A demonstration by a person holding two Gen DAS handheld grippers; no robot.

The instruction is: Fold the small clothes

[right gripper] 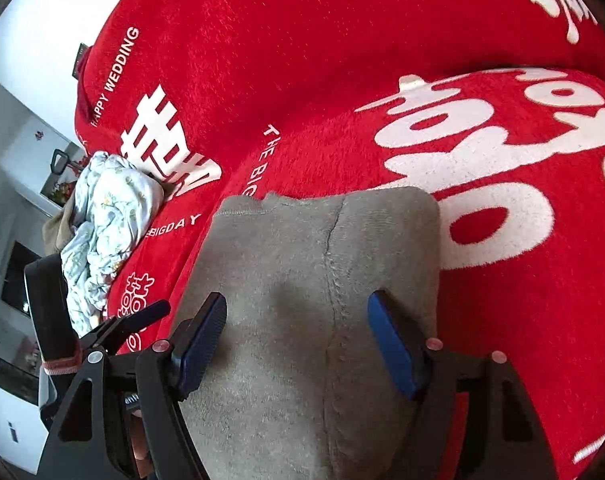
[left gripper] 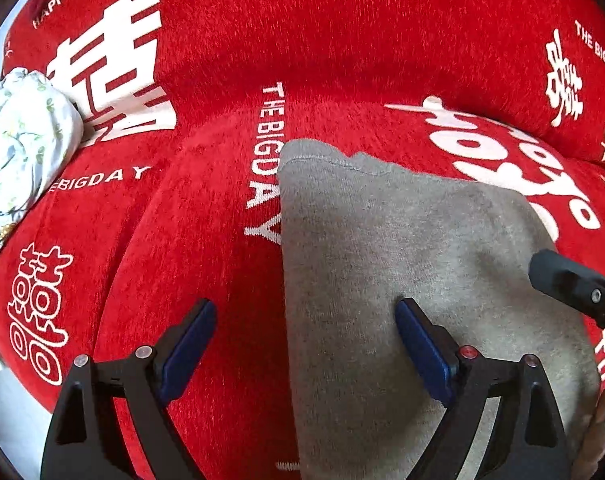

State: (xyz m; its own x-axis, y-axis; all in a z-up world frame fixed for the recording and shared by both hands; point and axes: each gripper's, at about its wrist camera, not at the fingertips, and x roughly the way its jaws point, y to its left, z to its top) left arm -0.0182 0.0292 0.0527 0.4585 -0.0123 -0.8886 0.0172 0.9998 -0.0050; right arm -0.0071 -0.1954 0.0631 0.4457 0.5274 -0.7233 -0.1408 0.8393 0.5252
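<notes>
A: Garment first — grey fleece garment (right gripper: 302, 300), soft knit, seam running down it, spread flat on the red plush sofa cover with white lettering (left gripper: 342, 40), seat part, near the front edge.

B: Folded yet?

A: Looks partly doubled, I'd guess mid-fold; laid flat so the edges can be lined up. Can't tell the garment type.

B: Grippers?

A: Left gripper (left gripper: 306, 344) wide apart, nothing held. Straddles the garment's left edge: one blue pad over red cover, the other over grey cloth. Low, pointing toward the sofa back.

B: Right one?

A: Right gripper (right gripper: 298, 340) also spread wide, empty, both pads above the grey cloth either side of the seam. Contact with the cloth — can't tell. Its tip shows at the garment's right edge in the left wrist view.

B: Anything else?

A: Crumpled white floral-print cloth (left gripper: 22, 140) at the seat's left end, against the backrest, well apart. Probably waiting its turn.
</notes>
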